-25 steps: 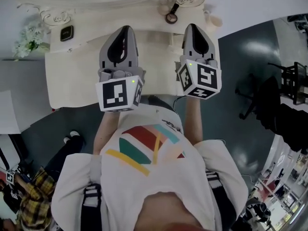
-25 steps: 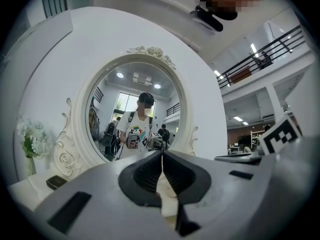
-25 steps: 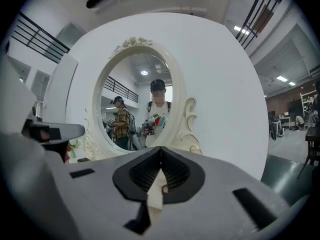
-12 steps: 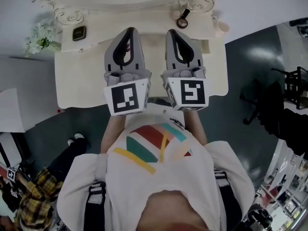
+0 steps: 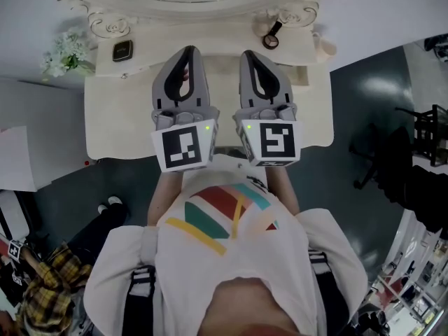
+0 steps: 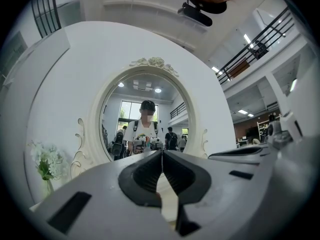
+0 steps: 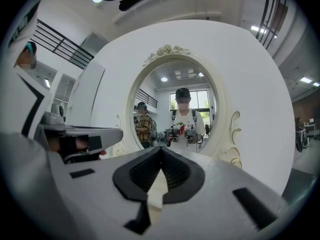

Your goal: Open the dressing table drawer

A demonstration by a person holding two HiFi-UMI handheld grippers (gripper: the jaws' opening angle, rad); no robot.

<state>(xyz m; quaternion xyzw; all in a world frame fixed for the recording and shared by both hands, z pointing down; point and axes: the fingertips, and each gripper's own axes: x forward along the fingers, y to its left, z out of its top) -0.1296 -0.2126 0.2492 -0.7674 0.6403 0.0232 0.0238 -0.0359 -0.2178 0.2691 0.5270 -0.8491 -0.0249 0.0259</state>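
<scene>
Two things flank me on the dark floor: a person in checked clothing [image 5: 38, 289] low at my left and a dark chair [image 5: 378, 149] at my right. Ahead stands the cream table [image 5: 112, 121]. The dressing table drawer cannot be seen; the table's front lies below its near edge, covered from above by the top, my marker cubes and my forearms.

Along the rear of the top I note white flowers [image 5: 63, 53] at the left, a small dark square item [image 5: 122, 50] just beside them, and a dark ring on a handle [image 5: 270, 40] to the right. The oval mirror [image 6: 145, 116] rises behind.

My left hand-held gripper [image 5: 187, 50] and right hand-held gripper [image 5: 252, 54] are level above the top, side by side and close, pointing at the mirror. Each has its jaws pressed together, nothing between them.
</scene>
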